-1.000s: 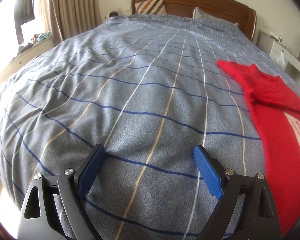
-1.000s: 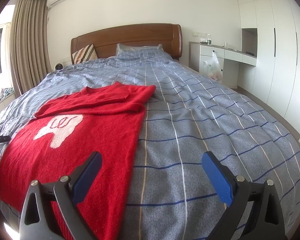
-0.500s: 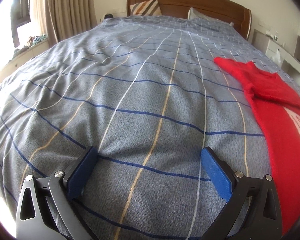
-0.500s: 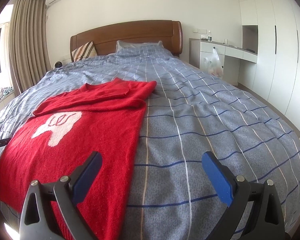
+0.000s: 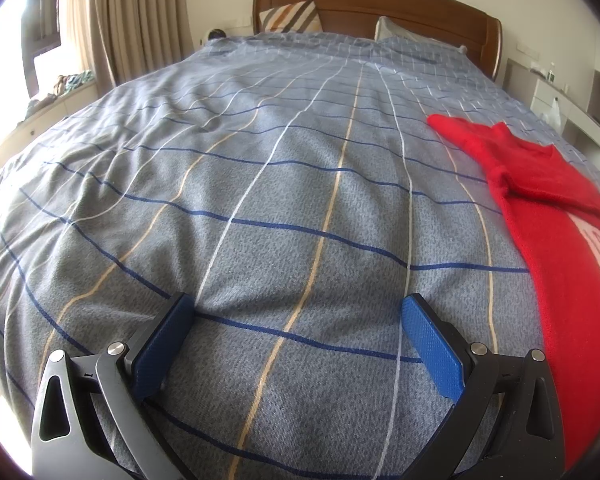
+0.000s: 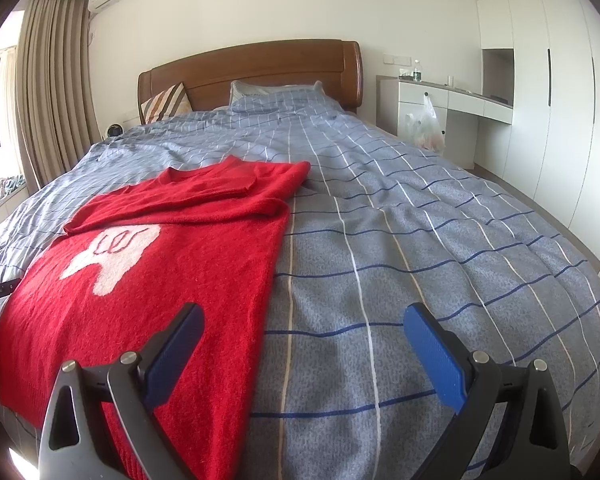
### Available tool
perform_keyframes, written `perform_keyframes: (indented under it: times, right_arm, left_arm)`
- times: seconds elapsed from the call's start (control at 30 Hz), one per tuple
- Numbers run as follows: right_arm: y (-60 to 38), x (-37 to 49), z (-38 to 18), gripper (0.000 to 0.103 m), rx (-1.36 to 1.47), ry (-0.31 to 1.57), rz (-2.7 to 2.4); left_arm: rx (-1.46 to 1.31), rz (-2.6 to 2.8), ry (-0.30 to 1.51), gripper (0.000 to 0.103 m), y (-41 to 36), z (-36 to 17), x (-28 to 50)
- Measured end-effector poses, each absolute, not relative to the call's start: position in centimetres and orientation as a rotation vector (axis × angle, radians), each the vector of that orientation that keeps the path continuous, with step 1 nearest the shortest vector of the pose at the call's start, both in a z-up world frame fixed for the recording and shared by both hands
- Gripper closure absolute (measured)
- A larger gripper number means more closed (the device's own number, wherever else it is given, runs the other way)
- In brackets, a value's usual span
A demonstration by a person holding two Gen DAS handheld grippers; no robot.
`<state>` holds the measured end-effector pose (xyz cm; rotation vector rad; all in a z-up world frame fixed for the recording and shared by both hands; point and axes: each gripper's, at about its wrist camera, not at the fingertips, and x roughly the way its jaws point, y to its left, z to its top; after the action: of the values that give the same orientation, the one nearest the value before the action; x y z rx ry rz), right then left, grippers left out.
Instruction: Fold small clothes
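Note:
A red knitted sweater [image 6: 172, 256] with a white motif lies flat on the grey checked bedspread [image 6: 400, 240]; both sleeves are folded across its chest. In the left wrist view the red sweater [image 5: 560, 240] runs along the right edge. My left gripper [image 5: 298, 312] is open over bare bedspread [image 5: 260, 208], to the left of the sweater, nothing between its blue pads. My right gripper [image 6: 304, 320] is open too, hovering over the sweater's right hem edge; its left finger [image 6: 176, 344] is above red knit, its right finger above bedspread.
A wooden headboard [image 6: 260, 68] with a striped cushion [image 6: 166, 102] and a pillow sits at the far end. Curtains [image 6: 52, 80] and a window sill are on the left. A white desk [image 6: 452, 108] with a plastic bag and wardrobes stand on the right.
The left gripper's jaws have widened, and its view has shifted slightly. The right gripper and the sweater stay as they were.

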<state>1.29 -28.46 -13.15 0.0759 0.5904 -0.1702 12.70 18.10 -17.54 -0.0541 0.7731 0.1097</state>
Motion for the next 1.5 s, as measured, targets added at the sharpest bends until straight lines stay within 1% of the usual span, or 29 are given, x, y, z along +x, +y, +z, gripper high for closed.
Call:
perform_keyframes:
  times: [0.3,0.4,0.5,0.6,0.67,0.77,0.87,0.93,1.0,1.07,1.1,1.17,1.2,1.23,1.27,1.3,1.33,1.4,1.5]
  right_arm:
    - [-28.1,0.3,-12.5,0.004,0.056,0.566,-0.177]
    - [-28.3,-0.4,-11.7,0.004,0.047,0.555,-0.176]
    - [-29.5,-1.8,-9.9,0.004,0.082,0.555,-0.111]
    - [-31.5,-3.3,-8.7,0.004,0.165,0.639,0.006]
    - [-32.0,-4.1,-8.4,0.004,0.205,0.745,0.089]
    - [-30.8,-5.4,-8.9,0.004,0.243,0.901,0.203]
    - [-28.5,-6.4,-10.4,0.005,0.302,0.985,0.287]
    - [-27.3,-6.3,-11.7,0.008,0.31,1.011,0.306]
    - [-26.5,-5.7,-13.2,0.013,0.282,1.035,0.266]
    - [-26.2,-4.7,-14.6,0.02,0.301,1.064,0.251]
    - [-26.1,-4.2,-15.2,0.022,0.314,1.079,0.247]
    - [-25.8,-3.4,-16.4,0.03,0.338,1.113,0.258]
    - [-25.6,-3.0,-16.9,0.033,0.35,1.131,0.267]
    - [-25.3,-2.7,-17.3,0.041,0.358,1.154,0.278]
    - [-25.0,-2.5,-17.8,0.055,0.365,1.175,0.287]
    - [-24.9,-2.4,-18.2,0.067,0.364,1.189,0.281]
    - [-25.0,-2.3,-18.6,0.1,0.358,1.206,0.256]
    - [-26.1,-2.5,-19.0,0.099,0.405,1.207,0.207]
    - [-27.1,-3.6,-17.6,0.099,0.476,1.18,0.212]
  left_arm:
    - [-0.05,0.109,0.786,0.0,18.1,-17.3,12.9]
    - [-0.06,0.123,0.819,0.002,18.3,-15.9,12.7]
    - [-0.106,0.084,0.814,0.002,18.8,-13.4,10.7]
    - [-0.127,-0.025,0.792,0.002,18.9,-10.5,7.6]
    - [-0.138,-0.115,0.831,0.002,18.5,-9.5,5.9]
    - [-0.144,-0.255,0.93,0.002,16.5,-9.8,3.9]
    - [-0.052,-0.301,1.01,0.003,13.3,-11.9,2.5]
    - [-0.02,-0.307,1.06,0.013,11.6,-13.7,1.8]
    - [-0.028,-0.335,1.11,0.02,10.6,-15.2,1.5]
    - [-0.03,-0.326,1.126,0.021,10.1,-16.3,1.6]
    - [-0.041,-0.323,1.132,0.023,10.0,-16.6,1.5]
    - [-0.067,-0.327,1.154,0.029,9.8,-17.3,1.6]
    - [-0.077,-0.327,1.163,0.038,9.7,-17.7,1.5]
    - [-0.083,-0.333,1.171,0.046,9.6,-17.9,1.4]
    - [-0.085,-0.338,1.176,0.051,9.5,-18.0,1.3]
    - [-0.088,-0.346,1.181,0.066,9.4,-18.1,1.2]
    - [-0.097,-0.357,1.19,0.096,9.4,-18.2,1.3]
    - [-0.15,-0.377,1.193,0.1,9.9,-18.1,1.1]
    - [-0.217,-0.398,1.139,0.101,11.0,-16.4,0.3]
